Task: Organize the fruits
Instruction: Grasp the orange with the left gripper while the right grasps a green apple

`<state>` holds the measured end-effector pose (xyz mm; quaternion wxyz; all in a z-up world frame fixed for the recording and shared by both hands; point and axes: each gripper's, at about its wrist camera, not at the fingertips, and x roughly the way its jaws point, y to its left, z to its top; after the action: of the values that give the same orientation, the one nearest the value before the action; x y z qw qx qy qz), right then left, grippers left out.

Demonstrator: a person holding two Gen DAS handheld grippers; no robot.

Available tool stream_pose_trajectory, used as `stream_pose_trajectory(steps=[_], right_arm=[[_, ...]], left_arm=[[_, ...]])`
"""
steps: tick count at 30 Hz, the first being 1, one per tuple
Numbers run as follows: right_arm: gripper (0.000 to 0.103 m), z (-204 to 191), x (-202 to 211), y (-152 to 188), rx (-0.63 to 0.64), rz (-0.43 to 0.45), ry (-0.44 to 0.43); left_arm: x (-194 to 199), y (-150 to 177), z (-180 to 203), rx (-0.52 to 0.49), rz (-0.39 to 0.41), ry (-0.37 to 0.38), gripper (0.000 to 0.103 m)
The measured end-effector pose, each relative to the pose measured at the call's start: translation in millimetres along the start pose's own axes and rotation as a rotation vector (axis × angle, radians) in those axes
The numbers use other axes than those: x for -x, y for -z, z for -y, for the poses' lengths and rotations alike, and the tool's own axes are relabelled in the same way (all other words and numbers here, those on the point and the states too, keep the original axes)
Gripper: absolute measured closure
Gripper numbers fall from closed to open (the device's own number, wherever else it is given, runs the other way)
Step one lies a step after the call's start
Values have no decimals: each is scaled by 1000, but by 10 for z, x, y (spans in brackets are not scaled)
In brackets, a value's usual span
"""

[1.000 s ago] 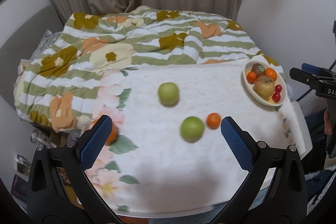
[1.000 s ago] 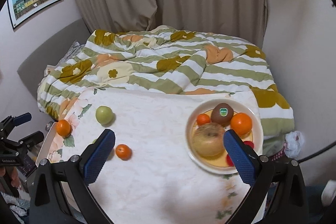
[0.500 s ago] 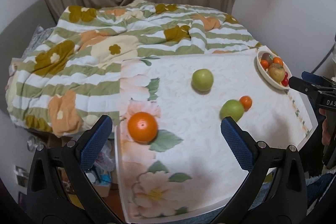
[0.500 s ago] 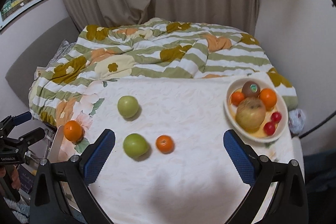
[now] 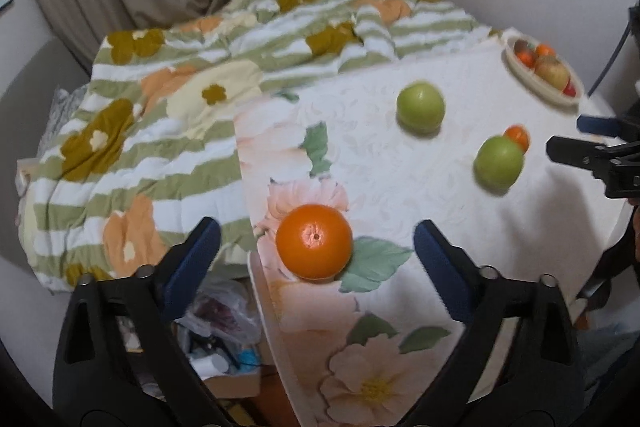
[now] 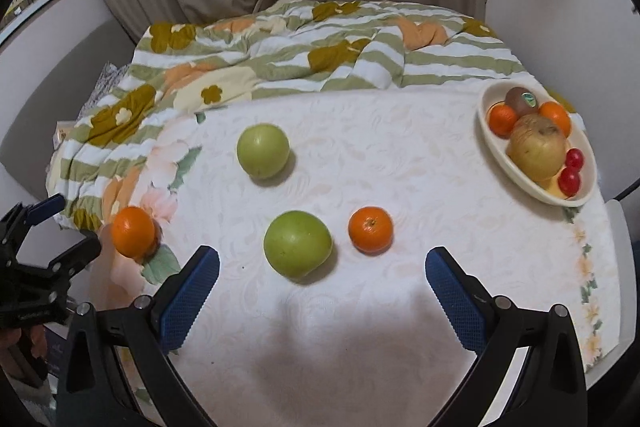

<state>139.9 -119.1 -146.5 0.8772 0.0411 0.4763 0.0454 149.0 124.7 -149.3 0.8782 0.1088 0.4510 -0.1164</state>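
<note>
A rumpled quilt (image 6: 280, 59) in green and white stripes with ochre and peach flowers covers the bed behind the work surface. In front of it stands a table under a white embossed cloth (image 6: 400, 187) with a peach floral border on the left side.

At the far right edge of the table sits a shallow cream oval dish (image 6: 494, 143). It holds a yellow-brown apple (image 6: 536, 147), two small oranges, a brown kiwi with a sticker (image 6: 520, 98) and two red cherry-sized fruits (image 6: 570, 179).

Four fruits lie loose on the cloth. A pale green apple (image 6: 263, 150) sits toward the far side, and a second green apple (image 6: 297, 243) lies nearer. Just to the right of that second apple is a small orange mandarin (image 6: 371, 229), close but not touching. A larger round orange (image 5: 314, 241) rests on the floral border near the left table edge, well apart from the others.

The left gripper (image 5: 316, 251) is released; its jaws have just been closing slightly, with the larger orange framed between the blue pads and untouched. The right gripper (image 6: 322, 277) is released and empty, above bare cloth just in front of the second green apple.
</note>
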Motion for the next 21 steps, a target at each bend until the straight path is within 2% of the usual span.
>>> stream_pose_trajectory(steps=[4, 7, 9, 12, 14, 16, 18, 21], right_arm=[[0, -22, -111, 28, 8, 11, -4], [0, -32, -204, 40, 6, -3, -11], [1, -39, -262, 59, 5, -13, -14], [5, -36, -343, 77, -5, -29, -19], [6, -44, -370, 87, -9, -36, -21], [8, -65, -397, 89, 1, -45, -22], [17, -88, -444, 84, 18, -60, -24], [21, -112, -512, 95, 23, -79, -29]], left_arm=[[-255, 41, -11, -14, -39, -1, 8], [-408, 48, 15, -61, -54, -14, 11], [-491, 43, 38, -88, -73, -21, 24], [-631, 54, 44, -112, -109, -26, 27], [-687, 61, 37, -117, -124, -13, 35], [-703, 64, 40, -128, -123, -11, 35], [-717, 60, 57, -139, -131, -17, 36], [-758, 56, 72, -157, -148, -39, 36]])
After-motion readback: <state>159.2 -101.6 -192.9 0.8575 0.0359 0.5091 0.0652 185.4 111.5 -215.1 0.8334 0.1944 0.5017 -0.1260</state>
